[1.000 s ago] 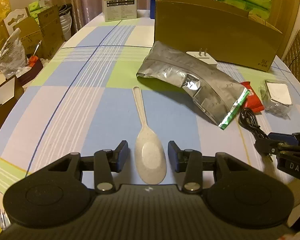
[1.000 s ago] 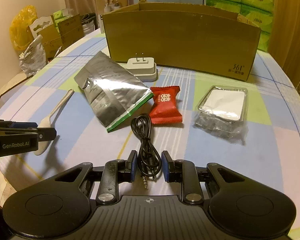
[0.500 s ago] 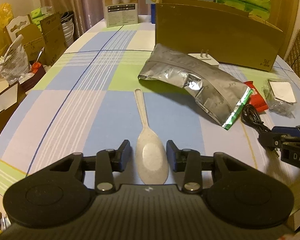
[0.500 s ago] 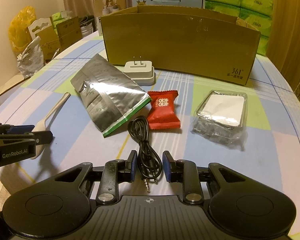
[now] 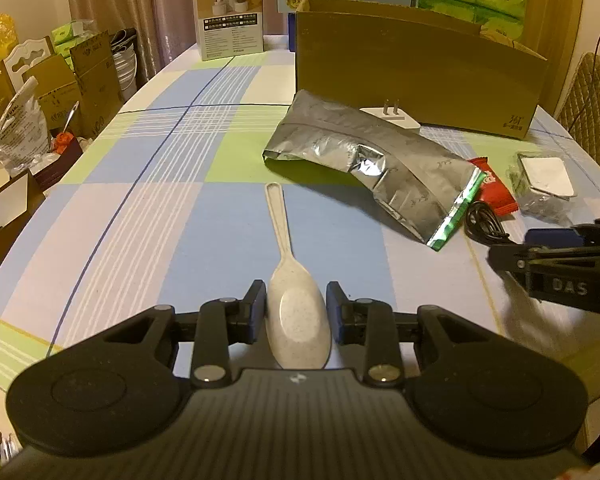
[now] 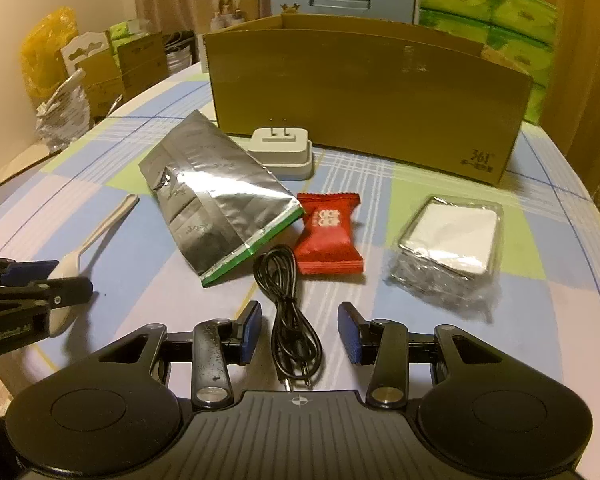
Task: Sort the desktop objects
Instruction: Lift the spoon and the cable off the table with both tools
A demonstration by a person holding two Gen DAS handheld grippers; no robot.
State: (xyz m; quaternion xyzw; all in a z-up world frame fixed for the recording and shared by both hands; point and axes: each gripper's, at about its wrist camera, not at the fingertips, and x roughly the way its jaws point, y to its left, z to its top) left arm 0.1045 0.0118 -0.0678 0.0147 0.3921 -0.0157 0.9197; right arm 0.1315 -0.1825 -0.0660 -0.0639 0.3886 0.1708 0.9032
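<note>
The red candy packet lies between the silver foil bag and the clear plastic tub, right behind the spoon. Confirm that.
Not quite. The right wrist view shows the red candy packet between the silver foil bag and the clear plastic tub, but right behind the coiled black cable, not the spoon, which lies far off to the left.
</note>
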